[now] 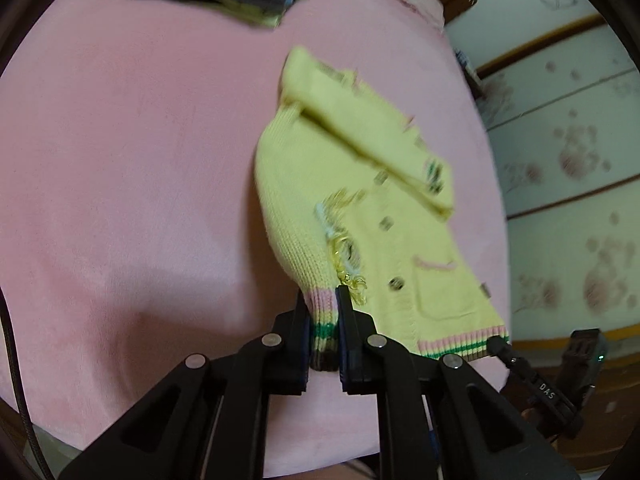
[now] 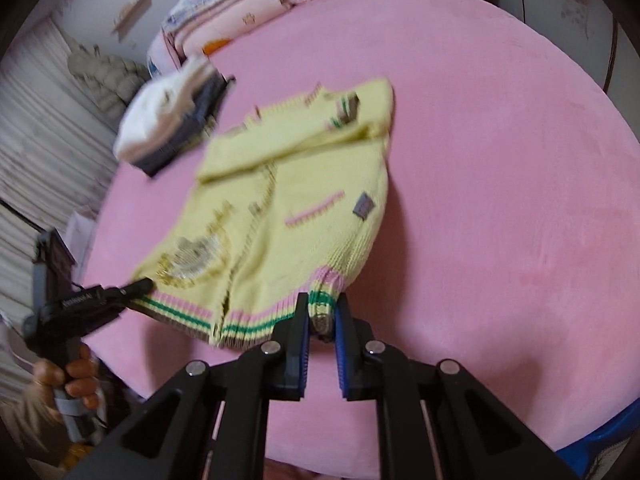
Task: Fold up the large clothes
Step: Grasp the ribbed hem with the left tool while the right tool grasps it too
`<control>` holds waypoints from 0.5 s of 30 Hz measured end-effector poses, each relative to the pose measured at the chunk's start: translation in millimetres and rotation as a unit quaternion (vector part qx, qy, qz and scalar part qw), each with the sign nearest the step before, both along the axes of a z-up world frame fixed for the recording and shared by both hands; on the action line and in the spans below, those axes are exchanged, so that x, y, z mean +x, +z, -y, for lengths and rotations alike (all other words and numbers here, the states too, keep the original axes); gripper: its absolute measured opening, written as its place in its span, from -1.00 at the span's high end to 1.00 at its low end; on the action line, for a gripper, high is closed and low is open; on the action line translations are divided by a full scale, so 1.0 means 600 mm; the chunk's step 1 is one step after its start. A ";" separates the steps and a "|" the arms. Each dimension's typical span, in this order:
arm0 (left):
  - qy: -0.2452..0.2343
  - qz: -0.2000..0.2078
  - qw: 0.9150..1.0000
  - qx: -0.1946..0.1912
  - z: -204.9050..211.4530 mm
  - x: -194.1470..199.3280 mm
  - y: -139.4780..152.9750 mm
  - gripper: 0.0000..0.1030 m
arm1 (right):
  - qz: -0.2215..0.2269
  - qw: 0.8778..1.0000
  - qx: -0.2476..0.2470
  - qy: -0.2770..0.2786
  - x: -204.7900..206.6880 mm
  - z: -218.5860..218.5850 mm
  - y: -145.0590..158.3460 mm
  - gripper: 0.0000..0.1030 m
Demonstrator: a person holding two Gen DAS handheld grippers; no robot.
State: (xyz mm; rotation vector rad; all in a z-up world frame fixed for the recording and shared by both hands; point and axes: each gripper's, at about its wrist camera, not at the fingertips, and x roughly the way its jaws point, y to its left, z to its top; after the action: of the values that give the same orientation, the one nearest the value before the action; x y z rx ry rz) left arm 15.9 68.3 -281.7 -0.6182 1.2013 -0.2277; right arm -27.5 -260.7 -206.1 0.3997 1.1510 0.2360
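One pink bed (image 2: 500, 160) fills both views, a yellow cardigan (image 2: 288, 208) spread on it with a sleeve folded across the far chest. A stack of folded clothes (image 2: 172, 120) lies far left. Left gripper (image 1: 323, 320) and right gripper (image 2: 323, 316) each pinch a near hem corner, probably to lift it toward the collar.

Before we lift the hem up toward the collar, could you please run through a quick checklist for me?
1. Left gripper shut on the striped hem corner of the yellow cardigan: ok.
2. Right gripper shut on the opposite hem corner: ok.
3. Sleeves folded across the chest: ok.
4. Pink bed cover bare beyond the collar: ok.
5. Stack of folded clothes apart from the cardigan: cannot tell, they sit very close.
6. Hem taut between the grippers: not ok, it sags and ripples.
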 end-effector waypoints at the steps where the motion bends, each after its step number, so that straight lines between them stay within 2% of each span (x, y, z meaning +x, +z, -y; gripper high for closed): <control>1: 0.006 0.005 1.000 -0.007 0.000 0.009 0.013 0.83 | 0.007 1.000 0.013 -0.006 0.014 0.006 0.018 0.80; 5: 0.045 0.025 0.998 -0.028 -0.010 0.067 0.062 0.83 | 0.018 0.999 0.036 -0.033 0.076 0.023 0.059 0.80; 8: 0.073 0.038 0.996 -0.036 -0.019 0.128 0.081 0.83 | 0.025 0.997 0.057 -0.052 0.134 0.038 0.072 0.80; 11: 0.082 0.046 0.995 -0.025 -0.019 0.187 0.080 0.83 | 0.027 0.996 0.062 -0.059 0.199 0.047 0.066 0.80; 15: 0.077 0.043 0.996 0.003 0.000 0.280 0.047 0.83 | 0.024 0.996 0.059 -0.055 0.290 0.048 0.032 0.80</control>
State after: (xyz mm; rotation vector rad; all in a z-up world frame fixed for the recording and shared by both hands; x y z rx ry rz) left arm 184.1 68.4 -253.3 -0.6864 1.0651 -0.1191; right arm 146.6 -289.2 -187.0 0.5568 1.0672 0.2161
